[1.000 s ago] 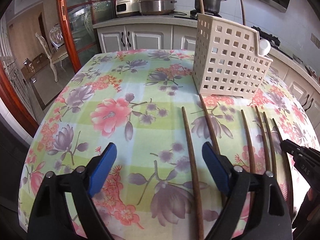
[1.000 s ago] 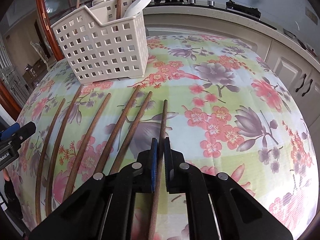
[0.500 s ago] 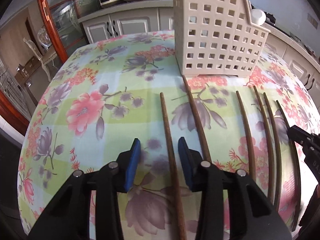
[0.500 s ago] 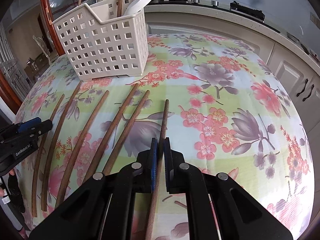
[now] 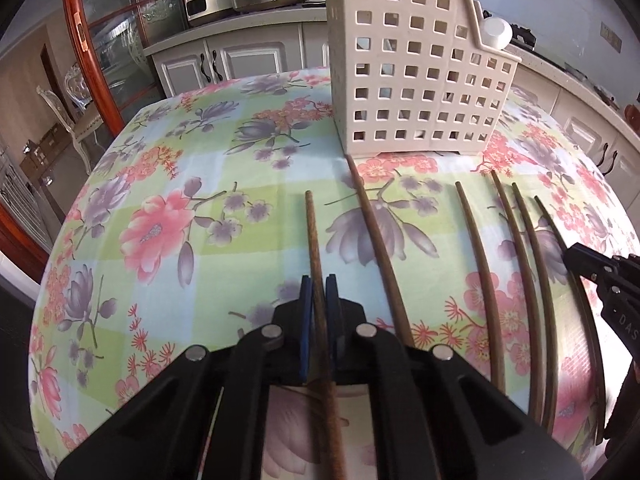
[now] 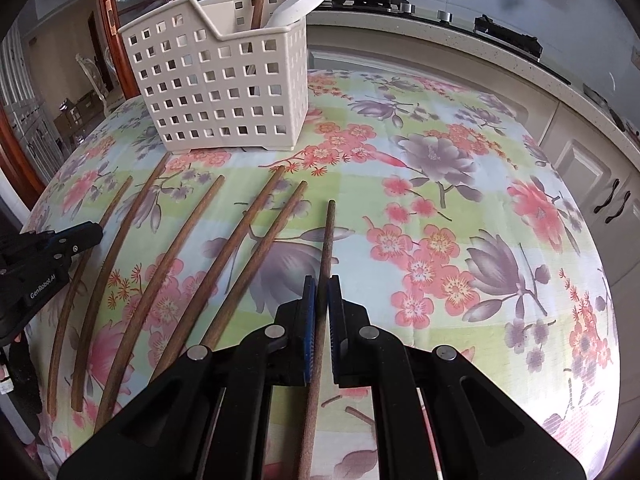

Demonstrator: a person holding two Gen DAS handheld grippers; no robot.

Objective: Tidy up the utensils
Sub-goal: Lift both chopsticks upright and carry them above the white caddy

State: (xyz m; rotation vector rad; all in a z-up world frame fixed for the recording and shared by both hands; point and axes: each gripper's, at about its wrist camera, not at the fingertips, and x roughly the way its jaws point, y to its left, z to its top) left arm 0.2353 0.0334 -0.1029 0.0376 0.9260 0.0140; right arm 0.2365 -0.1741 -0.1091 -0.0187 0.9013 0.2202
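On floral tablecloth, both tongs gripping chopsticks

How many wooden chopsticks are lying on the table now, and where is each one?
6, side by side before the basket: the leftmost chopstick in the left gripper, the rightmost chopstick in the right gripper, four free chopsticks between. Two more stand inside the basket.

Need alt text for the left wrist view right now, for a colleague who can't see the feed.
The left gripper is shut on the leftmost chopstick of six lying side by side on a floral tablecloth. A white perforated basket stands just beyond them, and the right gripper shows at the right edge.
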